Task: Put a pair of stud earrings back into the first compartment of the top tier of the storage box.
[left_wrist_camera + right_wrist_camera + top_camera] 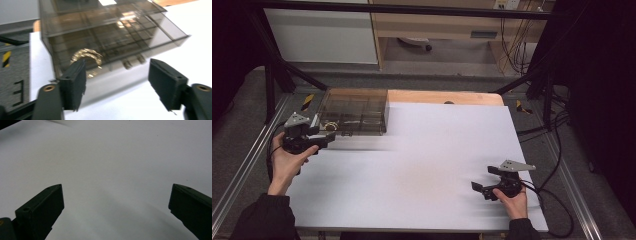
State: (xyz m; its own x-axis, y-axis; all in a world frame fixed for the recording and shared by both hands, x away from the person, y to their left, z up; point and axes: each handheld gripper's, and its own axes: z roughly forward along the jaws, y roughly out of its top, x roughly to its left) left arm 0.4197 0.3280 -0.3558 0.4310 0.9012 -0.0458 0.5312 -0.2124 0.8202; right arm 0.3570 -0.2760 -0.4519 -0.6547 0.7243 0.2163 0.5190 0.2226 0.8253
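Far left on table (437, 165): box (354, 111), smoky clear, compartmented, lying flat, long axis left-right, latches toward near edge | left gripper (324, 138) just near its left corner, jaws released, nothing between | right gripper (482, 189) near right, jaws released, empty

The compartment box (354, 111) is smoke-brown translucent plastic, with darker divider lines forming a grid inside. A gold-coloured ring (87, 57) with a glittering surface lies inside the box at its front-left corner. The table cover (422, 165) below the box is plain white; behind the box, a bare wood strip (444, 97) is light orange-tan. Left of the box, floor tape (307, 101) carries yellow and black stripes. Both grippers are black with grey top plates.
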